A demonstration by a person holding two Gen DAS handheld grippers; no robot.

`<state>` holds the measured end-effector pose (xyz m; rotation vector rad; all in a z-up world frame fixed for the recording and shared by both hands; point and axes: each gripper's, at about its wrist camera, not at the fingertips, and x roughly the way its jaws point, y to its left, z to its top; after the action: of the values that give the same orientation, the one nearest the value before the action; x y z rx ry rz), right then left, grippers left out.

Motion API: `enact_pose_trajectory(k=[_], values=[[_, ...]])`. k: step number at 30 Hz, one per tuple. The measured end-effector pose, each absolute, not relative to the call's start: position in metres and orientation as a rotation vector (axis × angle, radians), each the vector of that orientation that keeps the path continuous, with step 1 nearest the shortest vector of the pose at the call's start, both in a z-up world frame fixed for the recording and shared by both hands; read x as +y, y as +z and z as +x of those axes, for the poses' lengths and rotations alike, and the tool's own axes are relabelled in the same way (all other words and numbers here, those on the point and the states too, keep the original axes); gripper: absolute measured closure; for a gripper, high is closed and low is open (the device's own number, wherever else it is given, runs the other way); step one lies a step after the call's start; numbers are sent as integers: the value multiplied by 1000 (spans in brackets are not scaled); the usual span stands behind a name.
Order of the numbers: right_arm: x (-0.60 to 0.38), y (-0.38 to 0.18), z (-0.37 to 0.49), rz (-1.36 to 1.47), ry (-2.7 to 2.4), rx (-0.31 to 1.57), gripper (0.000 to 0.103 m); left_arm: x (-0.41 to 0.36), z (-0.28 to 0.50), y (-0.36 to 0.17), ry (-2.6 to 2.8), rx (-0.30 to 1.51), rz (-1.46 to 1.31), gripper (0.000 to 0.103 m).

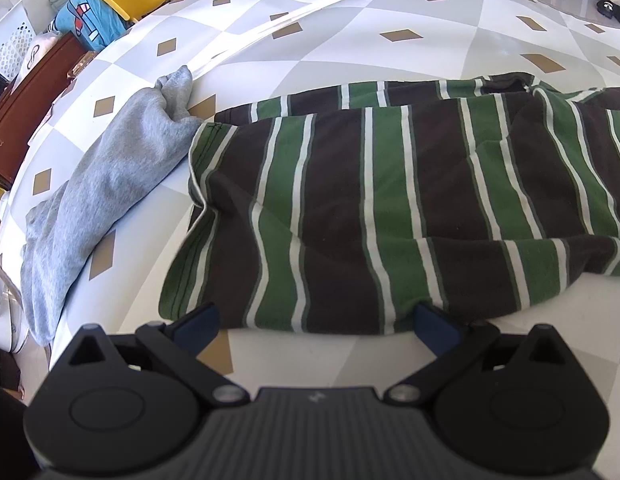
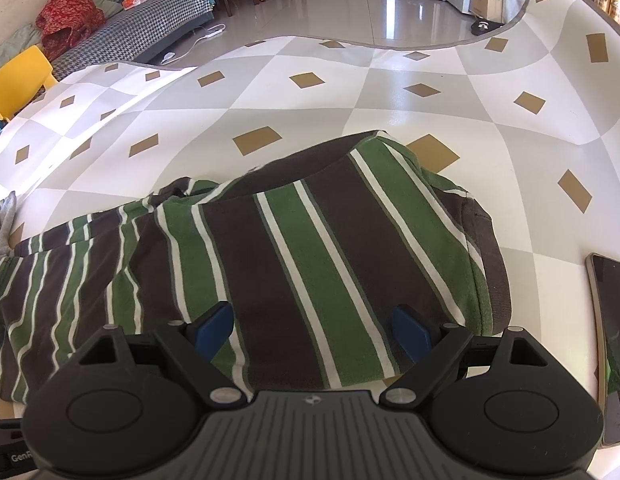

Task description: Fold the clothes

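Left view: grey garment (image 1: 106,184) at left, left tool (image 1: 315,320) wide at the striped shirt's (image 1: 369,208) near edge, mid-frame on the surface (image 1: 389,12). Right view: phone (image 2: 611,340) lower right, right tool (image 2: 311,326) wide over the rumpled green-brown stripes.

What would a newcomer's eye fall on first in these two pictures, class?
The rumpled green, brown and white striped garment fills the middle of the diamond-patterned mat, with both open grippers, left gripper and right gripper, at its near edge. A grey sweatshirt lies left of it.
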<state>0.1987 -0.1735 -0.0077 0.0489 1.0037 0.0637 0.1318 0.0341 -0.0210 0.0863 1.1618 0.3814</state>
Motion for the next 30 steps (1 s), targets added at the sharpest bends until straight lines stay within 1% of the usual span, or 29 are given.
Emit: enact_pose_trajectory(k=[5,9,30], values=[[-174,-19,200,24,51,1024,17,36,133,-22,374,1145,84,0],[-164,-22,193,-66,62,1006,17,39,130,-23,366,1137,67,0],[-164,-22,177,-72,57,1016,17,43,116,-24,344,1149,56,0]])
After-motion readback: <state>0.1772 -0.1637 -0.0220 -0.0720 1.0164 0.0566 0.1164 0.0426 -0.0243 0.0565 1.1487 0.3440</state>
